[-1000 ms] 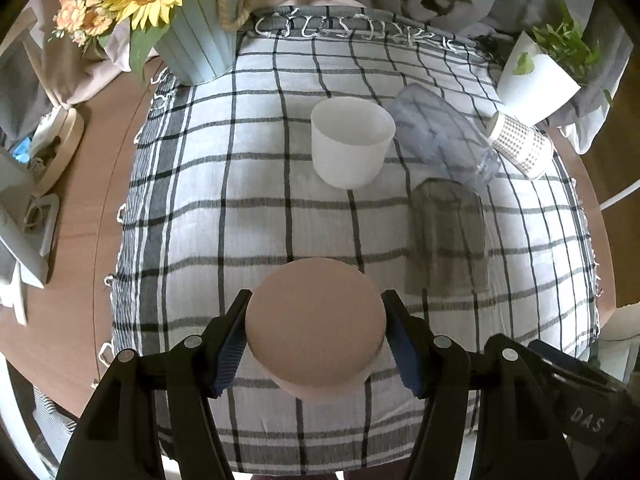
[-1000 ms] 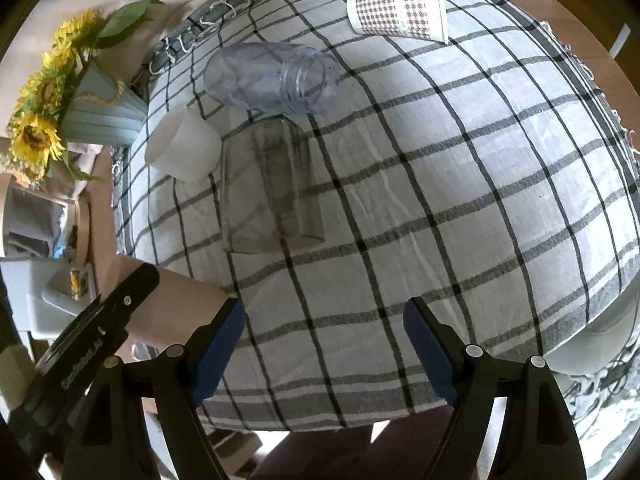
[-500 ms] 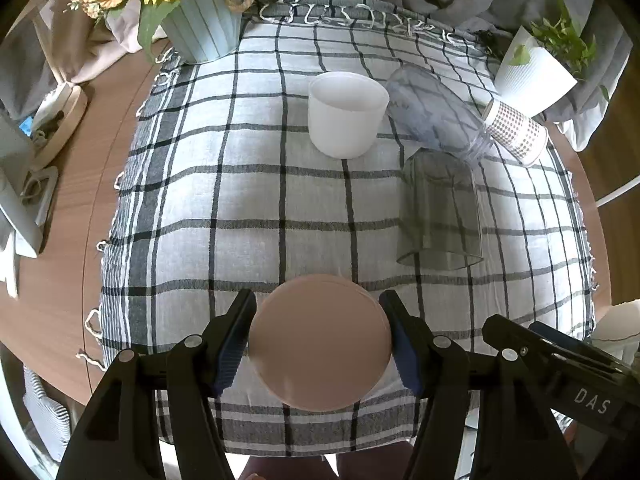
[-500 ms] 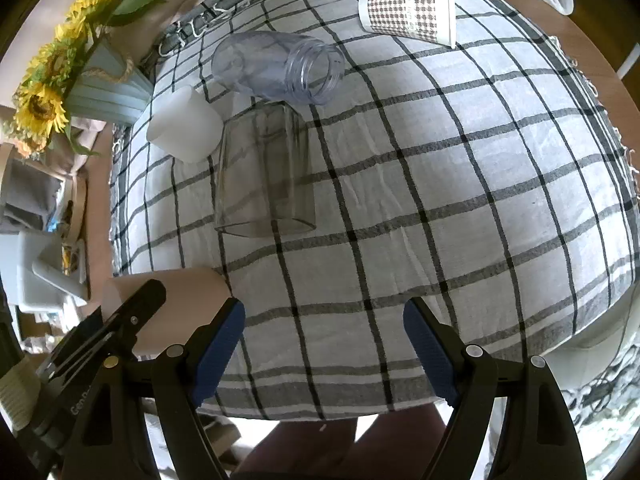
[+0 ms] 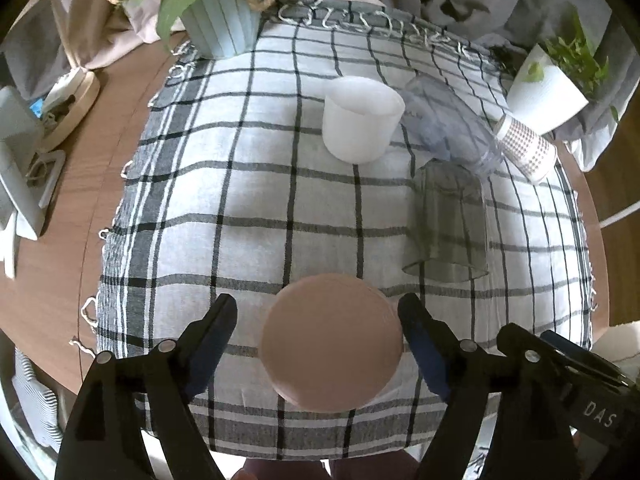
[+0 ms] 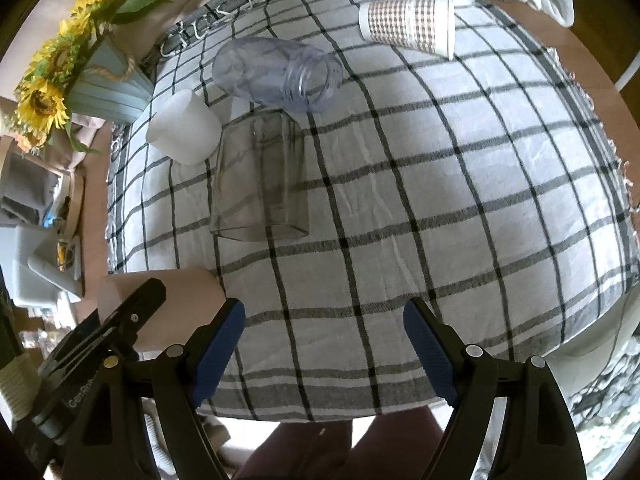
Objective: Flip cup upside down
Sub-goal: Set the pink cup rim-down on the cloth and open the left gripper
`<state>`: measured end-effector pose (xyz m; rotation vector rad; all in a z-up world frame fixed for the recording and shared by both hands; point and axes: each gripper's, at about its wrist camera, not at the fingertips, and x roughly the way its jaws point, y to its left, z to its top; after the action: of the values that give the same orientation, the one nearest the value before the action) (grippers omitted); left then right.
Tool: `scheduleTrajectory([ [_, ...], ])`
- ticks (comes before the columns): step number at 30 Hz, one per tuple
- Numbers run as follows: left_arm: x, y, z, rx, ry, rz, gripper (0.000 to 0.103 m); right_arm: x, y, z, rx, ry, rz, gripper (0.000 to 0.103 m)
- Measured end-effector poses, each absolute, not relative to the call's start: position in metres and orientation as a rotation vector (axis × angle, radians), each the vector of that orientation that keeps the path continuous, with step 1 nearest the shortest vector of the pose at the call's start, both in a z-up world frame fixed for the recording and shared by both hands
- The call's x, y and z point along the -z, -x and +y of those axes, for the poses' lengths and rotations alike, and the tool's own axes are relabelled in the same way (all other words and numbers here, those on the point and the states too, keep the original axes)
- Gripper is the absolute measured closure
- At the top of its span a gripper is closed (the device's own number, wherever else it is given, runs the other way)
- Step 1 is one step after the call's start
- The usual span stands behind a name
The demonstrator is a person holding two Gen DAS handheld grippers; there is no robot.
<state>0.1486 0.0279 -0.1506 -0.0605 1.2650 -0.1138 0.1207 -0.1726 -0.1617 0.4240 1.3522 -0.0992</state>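
Pink and matte, the cup (image 5: 331, 340) stands upside down near the front edge of the checked tablecloth (image 5: 248, 200), its flat base turned up toward the left wrist camera. It sits between the blue-padded fingers of the left gripper (image 5: 318, 342), whose jaws are spread apart: there is a clear gap of cloth between the left pad and the cup's side, while the right pad lies just beside the cup's wall, and I cannot tell whether it touches. From the right wrist view the same cup (image 6: 176, 300) shows as a pink cylinder at the lower left, partly behind the black body of the left gripper. The right gripper (image 6: 324, 340) hovers over bare cloth to the right of the cup, jaws wide, with nothing between them. Farther back on the cloth a clear glass tumbler (image 5: 446, 224) stands inverted, a white cup (image 5: 362, 120) stands upright beside it, and a bluish transparent jar (image 6: 276, 74) lies on its side, touching the tumbler. A checked paper cup (image 6: 408, 26) lies tipped over near a white plant pot (image 5: 544, 100). A pale blue vase of sunflowers (image 5: 220, 20) sits at the far left corner.
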Motion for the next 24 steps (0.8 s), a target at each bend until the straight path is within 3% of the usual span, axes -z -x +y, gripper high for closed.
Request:
scheduleTrajectory([
  [5, 0.141, -0.143, 0.029, 0.099, 0.072, 1.230, 0.012, 0.153, -0.121, -0.174, 0.091, -0.402, 1.329, 0.011],
  [15, 0.090, -0.100, 0.023, 0.030, 0.046, 1.036, 0.002, 0.101, -0.094, -0.189, 0.125, -0.292, 1.140, 0.011],
  [24, 0.056, -0.051, 0.007, 0.028, 0.031, 0.917, 0.000, 0.048, -0.043, -0.196, 0.085, -0.193, 0.933, 0.011],
])
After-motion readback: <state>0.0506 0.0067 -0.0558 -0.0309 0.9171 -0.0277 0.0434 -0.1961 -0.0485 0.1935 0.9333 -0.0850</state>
